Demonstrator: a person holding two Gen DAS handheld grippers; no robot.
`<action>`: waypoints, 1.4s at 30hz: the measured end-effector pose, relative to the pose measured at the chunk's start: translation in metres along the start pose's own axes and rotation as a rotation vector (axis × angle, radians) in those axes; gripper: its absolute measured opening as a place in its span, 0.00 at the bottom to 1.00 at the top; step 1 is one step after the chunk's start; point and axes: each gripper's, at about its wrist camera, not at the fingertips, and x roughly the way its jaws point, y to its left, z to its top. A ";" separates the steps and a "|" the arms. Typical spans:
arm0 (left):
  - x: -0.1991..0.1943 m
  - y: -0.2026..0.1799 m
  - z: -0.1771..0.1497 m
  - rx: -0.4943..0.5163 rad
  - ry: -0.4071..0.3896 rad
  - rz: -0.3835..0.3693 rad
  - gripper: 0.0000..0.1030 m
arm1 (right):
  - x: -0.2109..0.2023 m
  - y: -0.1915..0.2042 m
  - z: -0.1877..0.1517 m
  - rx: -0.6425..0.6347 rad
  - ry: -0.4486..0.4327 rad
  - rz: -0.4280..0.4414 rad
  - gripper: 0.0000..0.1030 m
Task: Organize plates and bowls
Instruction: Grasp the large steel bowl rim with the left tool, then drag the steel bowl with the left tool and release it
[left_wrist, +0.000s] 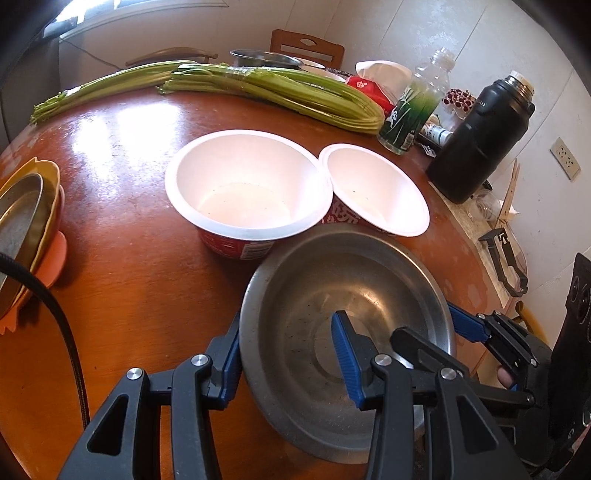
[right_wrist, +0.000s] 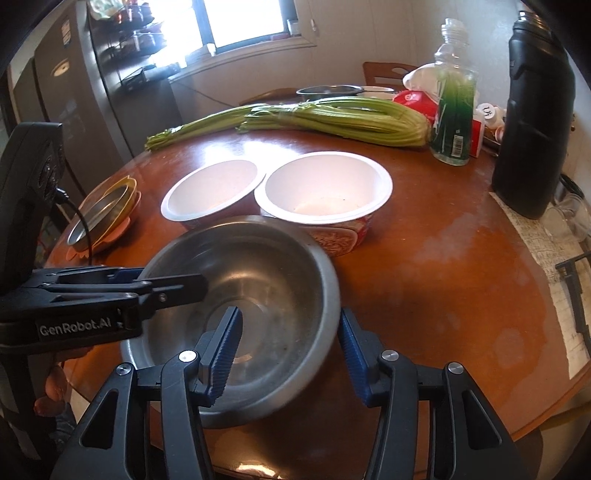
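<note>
While the steel bowl (left_wrist: 347, 332) sat at the near edge of the round wooden table (left_wrist: 129, 229), the left gripper (left_wrist: 291, 354) and the right gripper (right_wrist: 291, 350) both straddled its rim, one finger inside and one outside, jaws parted and not yet clamped. Just behind, two paper noodle bowls (left_wrist: 247, 184) stood touching. A one-sided squeeze could have tipped the slick bowl, or a forward nudge knocked it into the paper bowls. The stacked plates (left_wrist: 26, 229) lay well apart, leftward.
</note>
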 end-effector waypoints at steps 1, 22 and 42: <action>0.001 -0.001 0.000 0.002 0.000 0.004 0.44 | 0.001 0.001 0.000 -0.002 0.000 -0.002 0.50; -0.031 0.015 -0.023 -0.012 -0.026 0.050 0.44 | -0.018 0.038 -0.005 -0.091 -0.018 0.047 0.50; -0.046 0.075 -0.038 -0.114 -0.042 0.082 0.44 | 0.015 0.086 0.001 -0.153 0.049 0.111 0.51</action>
